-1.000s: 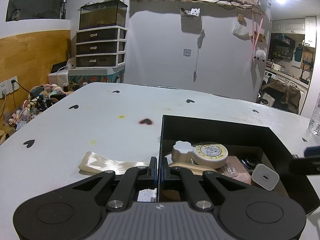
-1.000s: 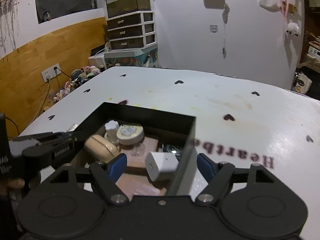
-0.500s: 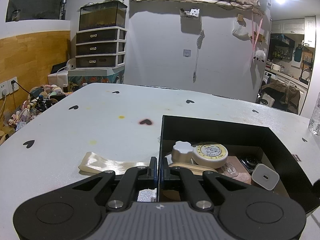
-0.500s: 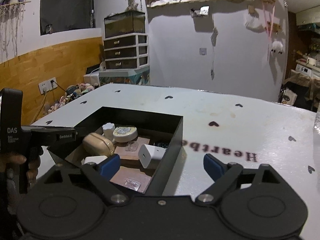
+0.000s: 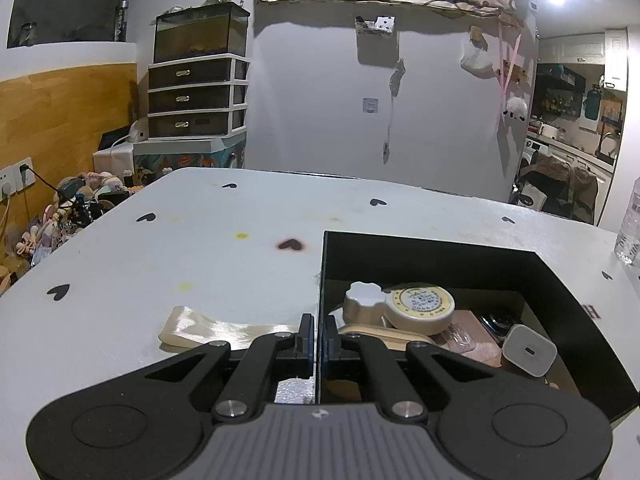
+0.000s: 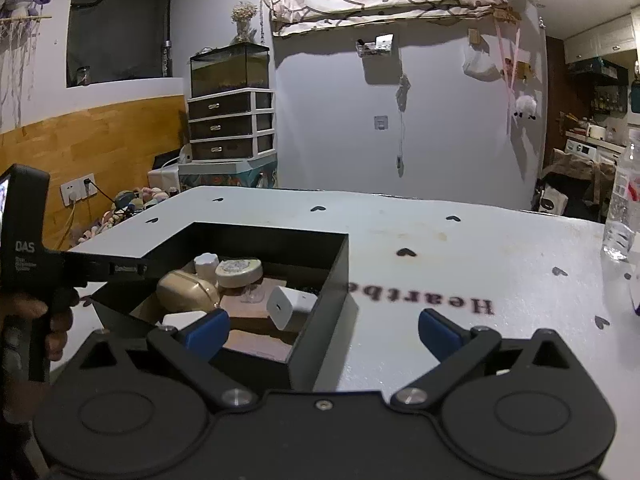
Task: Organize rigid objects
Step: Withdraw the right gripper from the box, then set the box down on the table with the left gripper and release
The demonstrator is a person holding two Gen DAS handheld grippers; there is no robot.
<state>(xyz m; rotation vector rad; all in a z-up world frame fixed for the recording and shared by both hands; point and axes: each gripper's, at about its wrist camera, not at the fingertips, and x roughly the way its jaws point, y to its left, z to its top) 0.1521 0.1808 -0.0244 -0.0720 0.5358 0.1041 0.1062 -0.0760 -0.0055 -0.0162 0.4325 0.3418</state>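
A black open box (image 5: 440, 248) stands on the white table. My left gripper (image 5: 318, 340) is shut on its left wall, which runs thin between the blue pads. Inside lie a white charger (image 5: 528, 350), a round yellow-labelled tin (image 5: 424, 306), a white knobbed cap (image 5: 364, 300) and a beige case (image 6: 184, 292). In the right wrist view the box (image 6: 336, 280) sits low and left. My right gripper (image 6: 322, 330) hangs just before its near right corner with jaws opening wide, pressing on nothing. The charger (image 6: 288, 304) rests against the right wall.
A cream ribbon (image 5: 208, 326) lies on the table left of the box. At the table's right edge stands a clear water bottle (image 6: 622, 208). A hand (image 6: 28, 312) holds the left gripper's handle. The table has black heart marks and printed letters (image 6: 424, 300).
My right gripper has drawn back from over the box while its jaws spread wider. The charger, earlier between its fingers, now lies in the box. The left gripper has not moved.
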